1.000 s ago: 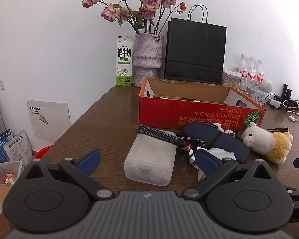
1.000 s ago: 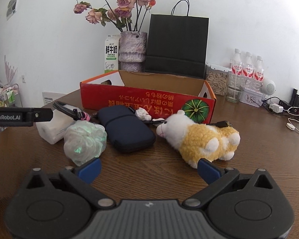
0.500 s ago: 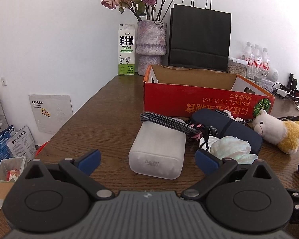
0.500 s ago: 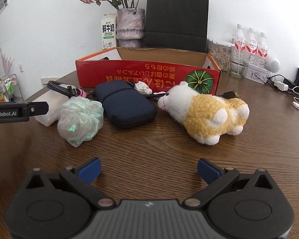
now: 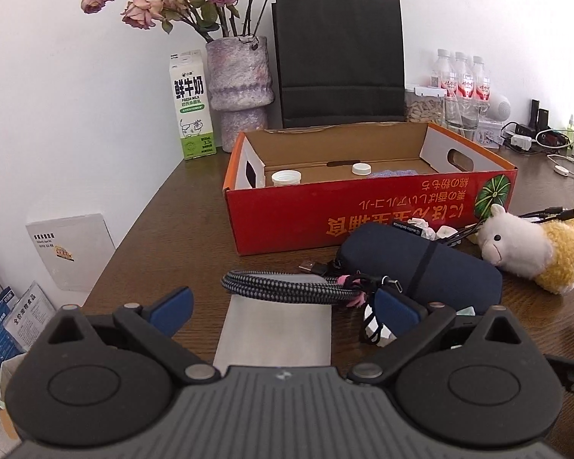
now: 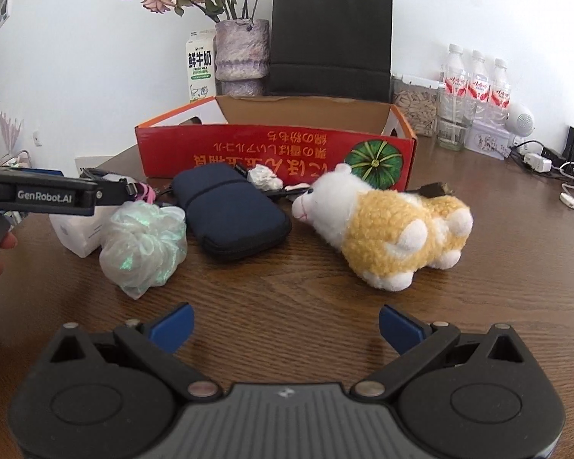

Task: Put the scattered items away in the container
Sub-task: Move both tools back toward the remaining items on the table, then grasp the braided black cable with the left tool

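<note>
left gripper [image 5: 283,308] released over white case [image 5: 273,329] and braided cable [image 5: 287,287], right gripper [image 6: 285,325] released, before red cardboard box [image 5: 367,206], plush sheep [image 6: 382,225] beside it

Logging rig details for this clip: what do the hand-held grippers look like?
Both the left hand-held gripper and the right hand-held gripper have black linkage arms with round pivot housings, a ribbed grey centre and blue finger pads. The left's side reads "GenRobot.AI" in white.

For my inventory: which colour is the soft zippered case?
Dark navy zippered case with a black band; right wrist view.
</note>
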The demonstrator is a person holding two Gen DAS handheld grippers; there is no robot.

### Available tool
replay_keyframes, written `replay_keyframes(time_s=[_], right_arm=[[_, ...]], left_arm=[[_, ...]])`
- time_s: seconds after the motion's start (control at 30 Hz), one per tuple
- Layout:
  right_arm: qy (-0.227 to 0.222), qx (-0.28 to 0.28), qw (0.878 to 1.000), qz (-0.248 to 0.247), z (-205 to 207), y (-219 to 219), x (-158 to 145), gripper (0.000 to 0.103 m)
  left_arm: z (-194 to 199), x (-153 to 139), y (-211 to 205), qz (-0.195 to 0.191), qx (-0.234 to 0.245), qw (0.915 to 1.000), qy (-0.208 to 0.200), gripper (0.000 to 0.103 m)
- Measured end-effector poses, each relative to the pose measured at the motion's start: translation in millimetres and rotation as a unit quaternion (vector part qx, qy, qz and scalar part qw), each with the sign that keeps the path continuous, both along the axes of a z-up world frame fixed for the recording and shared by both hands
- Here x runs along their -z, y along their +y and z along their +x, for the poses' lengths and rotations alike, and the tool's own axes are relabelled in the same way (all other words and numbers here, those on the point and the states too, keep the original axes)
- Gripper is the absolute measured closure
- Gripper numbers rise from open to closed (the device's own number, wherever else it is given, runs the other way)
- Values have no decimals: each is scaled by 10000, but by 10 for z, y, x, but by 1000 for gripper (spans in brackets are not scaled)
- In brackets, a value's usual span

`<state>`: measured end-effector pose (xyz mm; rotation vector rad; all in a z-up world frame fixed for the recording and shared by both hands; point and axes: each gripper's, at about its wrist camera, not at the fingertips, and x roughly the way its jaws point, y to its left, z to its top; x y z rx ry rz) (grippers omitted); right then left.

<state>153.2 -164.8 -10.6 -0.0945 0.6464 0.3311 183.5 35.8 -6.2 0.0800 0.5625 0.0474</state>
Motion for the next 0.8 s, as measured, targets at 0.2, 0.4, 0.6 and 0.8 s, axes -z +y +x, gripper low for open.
replay_keyframes(time_s=[0.2, 0.4, 0.6, 0.8], right_arm=[[-291, 168, 9990, 284, 129, -191, -235, 0], [-303, 325, 9981, 430, 251, -308, -252, 0], [-264, 360, 9979, 465, 291, -340, -208, 0], [-214, 400, 9978, 475, 312, -340, -165, 0]], left_arm=[[149, -11, -20, -53, 222, 9997, 78, 0], [322, 59, -46, 113, 161, 9996, 198, 0], [372, 50, 25, -76, 128, 9998, 98, 1], [331, 32, 59, -195, 36, 9998, 30, 6]])
